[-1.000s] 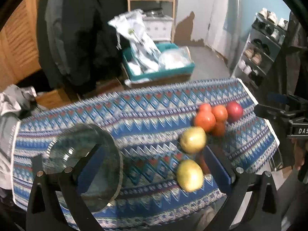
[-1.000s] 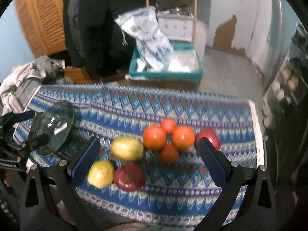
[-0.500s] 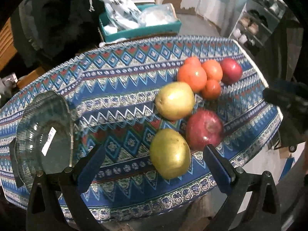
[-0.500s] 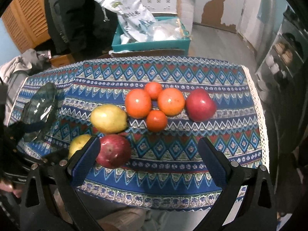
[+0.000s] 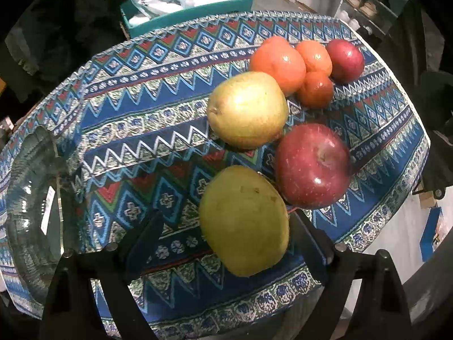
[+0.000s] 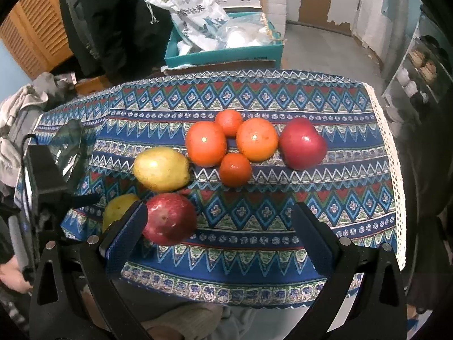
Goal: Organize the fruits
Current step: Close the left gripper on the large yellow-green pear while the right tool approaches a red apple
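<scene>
Green pear (image 5: 245, 221) beside red apple (image 5: 312, 165), between closing fingers (image 5: 147, 235).

Glossy red apple (image 5: 312, 167), matt woven patterned tablecloth (image 5: 158, 130), clear glass bowl (image 5: 31, 198), slatted wooden door (image 6: 31, 28).

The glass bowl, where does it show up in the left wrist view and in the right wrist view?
Left wrist view: the glass bowl fills the left edge, beside the left tongs, whose jaws are closing around a yellow-green pear.
Right wrist view: the bowl is small, at mid-left, on the cloth's far-left end.
Shared landmark: the near red apple.
</scene>
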Demonstrator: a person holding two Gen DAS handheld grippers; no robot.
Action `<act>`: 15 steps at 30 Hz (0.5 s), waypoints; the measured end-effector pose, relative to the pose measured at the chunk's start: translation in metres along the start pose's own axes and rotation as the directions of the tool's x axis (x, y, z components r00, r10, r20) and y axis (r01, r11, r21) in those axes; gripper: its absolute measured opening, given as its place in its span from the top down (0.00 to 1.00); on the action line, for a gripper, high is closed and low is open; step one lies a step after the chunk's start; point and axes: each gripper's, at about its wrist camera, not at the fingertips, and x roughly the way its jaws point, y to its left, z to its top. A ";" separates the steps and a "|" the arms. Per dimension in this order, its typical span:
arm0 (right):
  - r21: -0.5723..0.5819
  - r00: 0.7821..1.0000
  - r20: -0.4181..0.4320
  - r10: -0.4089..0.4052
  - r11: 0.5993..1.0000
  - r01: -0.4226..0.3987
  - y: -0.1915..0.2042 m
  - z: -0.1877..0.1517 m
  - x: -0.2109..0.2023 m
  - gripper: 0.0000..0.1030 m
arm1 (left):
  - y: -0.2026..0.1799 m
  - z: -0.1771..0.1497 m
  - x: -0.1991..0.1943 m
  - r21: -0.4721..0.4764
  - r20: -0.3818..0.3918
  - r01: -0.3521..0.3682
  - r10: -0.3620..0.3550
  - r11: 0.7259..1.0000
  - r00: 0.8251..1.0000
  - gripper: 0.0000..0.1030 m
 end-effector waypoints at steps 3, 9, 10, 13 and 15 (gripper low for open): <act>-0.009 1.000 -0.009 -0.006 1.000 0.006 0.002 0.000 0.003 0.03 | 0.001 0.000 0.010 0.001 -0.011 0.019 -0.019 1.000 1.000 0.13; -0.014 1.000 -0.028 -0.014 1.000 0.013 0.004 -0.001 0.009 0.03 | 0.001 0.002 0.024 0.021 -0.024 0.083 -0.082 0.996 0.996 0.25; -0.017 0.999 -0.032 -0.015 1.000 0.014 0.004 -0.001 0.010 0.03 | -0.001 0.002 0.023 0.034 -0.019 0.095 -0.095 0.995 0.995 0.32; -0.027 0.999 -0.044 -0.017 1.000 0.016 0.007 -0.001 0.014 0.03 | -0.004 0.003 0.024 0.055 -0.019 0.104 -0.103 0.993 0.994 0.35; -0.034 0.998 -0.054 -0.017 0.999 0.016 0.009 -0.002 0.017 0.03 | -0.002 0.002 0.023 0.049 -0.016 0.110 -0.109 0.993 0.994 0.35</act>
